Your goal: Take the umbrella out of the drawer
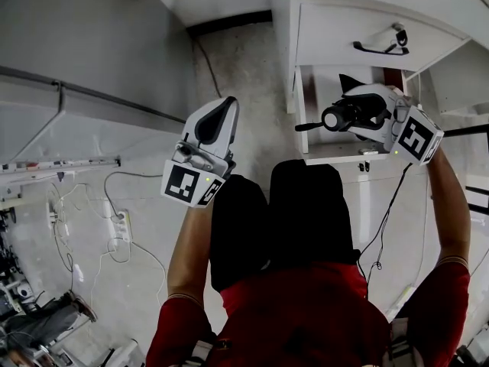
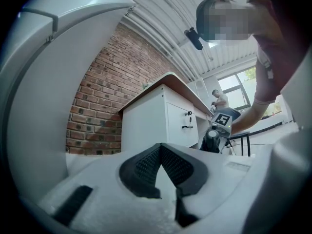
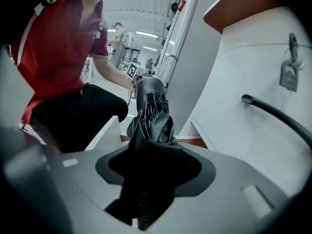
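Note:
My right gripper (image 1: 355, 110) is shut on a folded black umbrella (image 1: 341, 117), which lies roughly level across the picture with its stubby end (image 1: 302, 127) pointing left. It hangs just above the open white drawer (image 1: 300, 102) of the cabinet. In the right gripper view the umbrella's black fabric (image 3: 152, 126) fills the space between the pads and sticks out ahead of the right gripper (image 3: 156, 155). My left gripper (image 1: 221, 113) is off to the left over the floor, away from the cabinet. Its pads (image 2: 146, 165) meet with nothing between them.
Above the open drawer is a shut drawer with a black handle (image 1: 380, 48) and a small lock (image 1: 399, 33). The person's dark-trousered knees (image 1: 275, 220) sit right before the cabinet. Cables and a power strip (image 1: 118, 224) lie on the floor at left. A brick wall (image 2: 97, 106) stands behind the cabinet.

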Motion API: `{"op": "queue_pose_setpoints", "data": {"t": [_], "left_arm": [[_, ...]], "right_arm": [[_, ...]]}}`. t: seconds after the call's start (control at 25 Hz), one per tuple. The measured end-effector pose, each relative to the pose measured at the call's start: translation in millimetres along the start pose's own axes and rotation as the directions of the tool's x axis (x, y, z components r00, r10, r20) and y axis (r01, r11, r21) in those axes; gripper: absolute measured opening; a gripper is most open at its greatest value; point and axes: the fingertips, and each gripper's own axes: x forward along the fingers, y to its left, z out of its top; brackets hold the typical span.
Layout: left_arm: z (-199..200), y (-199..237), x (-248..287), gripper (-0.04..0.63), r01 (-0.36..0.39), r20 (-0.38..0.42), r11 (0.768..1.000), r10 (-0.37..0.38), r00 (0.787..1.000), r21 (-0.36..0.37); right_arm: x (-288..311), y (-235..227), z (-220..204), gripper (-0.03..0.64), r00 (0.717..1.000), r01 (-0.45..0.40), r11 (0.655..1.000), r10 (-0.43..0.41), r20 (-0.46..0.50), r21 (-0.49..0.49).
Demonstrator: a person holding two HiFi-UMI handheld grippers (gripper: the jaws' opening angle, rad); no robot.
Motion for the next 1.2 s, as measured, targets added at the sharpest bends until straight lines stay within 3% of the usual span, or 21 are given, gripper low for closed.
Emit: {"op": "queue_pose_setpoints", "data": {"t": [0.44, 0.64, 1.04, 1.2], "left_arm": [[45, -7, 12, 0.008, 0.009, -0.039, 1.000, -0.009, 0.999, -0.019], [107, -42, 29, 0.008, 0.022, -0.065, 1.000, -0.022, 0.998, -0.002], [215, -32, 30, 0.008, 0.043, -0.122, 0.997, -0.050, 0.991, -0.062], [268, -43, 35, 0.008, 0.055, -0.125, 0.995, -0.064, 0.990, -0.078]], "right_arm": [[-36, -17, 57, 0.235, 0.995, 0.010, 0.995, -0.021, 0.102, 0.102], [-91, -23, 103, 0.235, 0.984, 0.032, 0.984, -0.063, 0.169, 0.176], [-125, -43, 206, 0.235, 0.974, 0.014, 0.942, -0.089, 0.210, 0.336], [-164, -59, 258, 0.235, 0.938, 0.051, 0.898, -0.194, 0.288, 0.438]]}}
